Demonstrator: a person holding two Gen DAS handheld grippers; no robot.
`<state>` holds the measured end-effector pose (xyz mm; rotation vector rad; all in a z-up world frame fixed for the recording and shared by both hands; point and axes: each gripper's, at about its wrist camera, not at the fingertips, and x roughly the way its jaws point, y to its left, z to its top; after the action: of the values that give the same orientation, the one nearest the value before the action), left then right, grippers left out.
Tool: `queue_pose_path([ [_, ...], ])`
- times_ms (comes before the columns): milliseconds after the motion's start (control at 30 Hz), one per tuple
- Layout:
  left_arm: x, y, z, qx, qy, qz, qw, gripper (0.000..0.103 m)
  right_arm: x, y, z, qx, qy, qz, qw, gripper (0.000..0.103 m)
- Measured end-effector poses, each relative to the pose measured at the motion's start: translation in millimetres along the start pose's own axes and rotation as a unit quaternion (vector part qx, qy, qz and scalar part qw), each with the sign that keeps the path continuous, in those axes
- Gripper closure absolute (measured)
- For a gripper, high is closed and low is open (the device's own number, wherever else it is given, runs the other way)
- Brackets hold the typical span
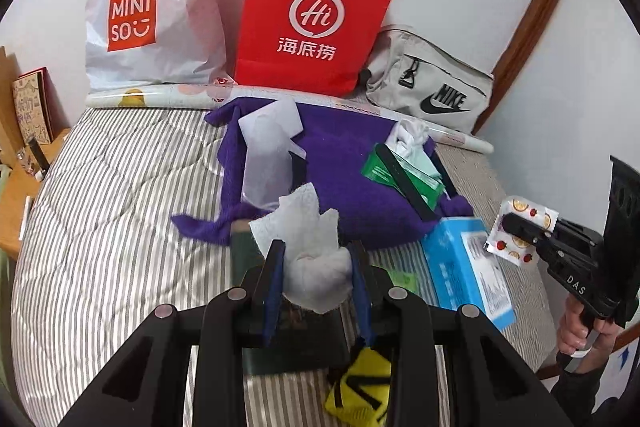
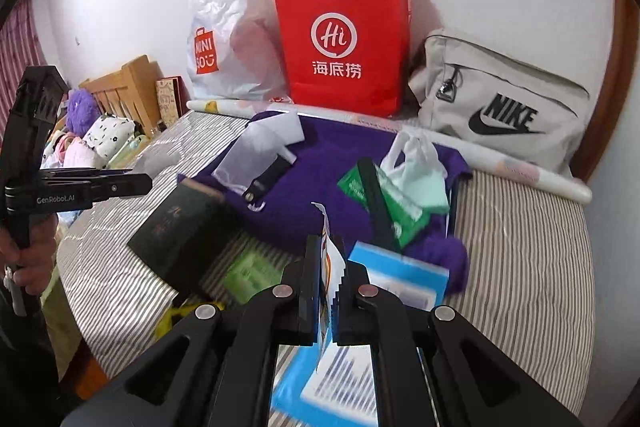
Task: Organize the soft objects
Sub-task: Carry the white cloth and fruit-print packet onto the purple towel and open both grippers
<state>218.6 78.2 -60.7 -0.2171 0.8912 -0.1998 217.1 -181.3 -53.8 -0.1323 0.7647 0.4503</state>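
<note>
A crumpled white tissue (image 1: 316, 267) is clamped in the left tool (image 1: 318, 267) at 6 o'clock; a fruit-printed sachet (image 2: 330, 267) is pinched in the right tool (image 2: 330, 275) ("DAS" marked). Behind the bed (image 1: 120, 167), "MINISO" bag (image 1: 152, 7), "Hi" bag (image 1: 316, 15) and "NIKE" pouch (image 1: 432, 83) are seen at 12 o'clock.

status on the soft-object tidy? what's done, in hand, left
Done: hard to say; a clear pouch, green pack and white plastic bag lie on the purple cloth, not neatly. In hand: left tongs clamp a crumpled white tissue; right tongs pinch a fruit-print sachet. Left: both need placing; blue box, dark book and yellow item sit loose on the striped bed.
</note>
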Motion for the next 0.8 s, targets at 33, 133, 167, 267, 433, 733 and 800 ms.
queue_pose_path([
  [33,4,0,4,-0.001,0.001,0.001,1.0000,0.074,8,-4,7,-0.003,0.001,0.002,1.000,0.099],
  [133,18,3,17,-0.005,0.009,0.002,0.9999,0.074,29,-16,22,0.010,0.018,0.013,1.000,0.099],
  [167,22,3,20,-0.003,0.011,0.004,0.9999,0.074,37,-19,26,0.014,0.028,0.016,0.999,0.099],
  [267,35,5,28,-0.004,0.021,0.005,0.9998,0.074,57,-27,33,0.023,0.046,0.025,0.998,0.099],
  [433,58,11,40,-0.008,0.039,0.002,0.9992,0.074,85,-33,38,0.025,0.069,0.027,0.997,0.099],
  [733,93,10,62,-0.009,0.063,0.007,0.9979,0.074,121,-33,45,0.016,0.106,0.050,0.993,0.099],
  [800,99,12,65,-0.012,0.068,0.004,0.9976,0.074,130,-32,46,0.013,0.115,0.054,0.992,0.099],
])
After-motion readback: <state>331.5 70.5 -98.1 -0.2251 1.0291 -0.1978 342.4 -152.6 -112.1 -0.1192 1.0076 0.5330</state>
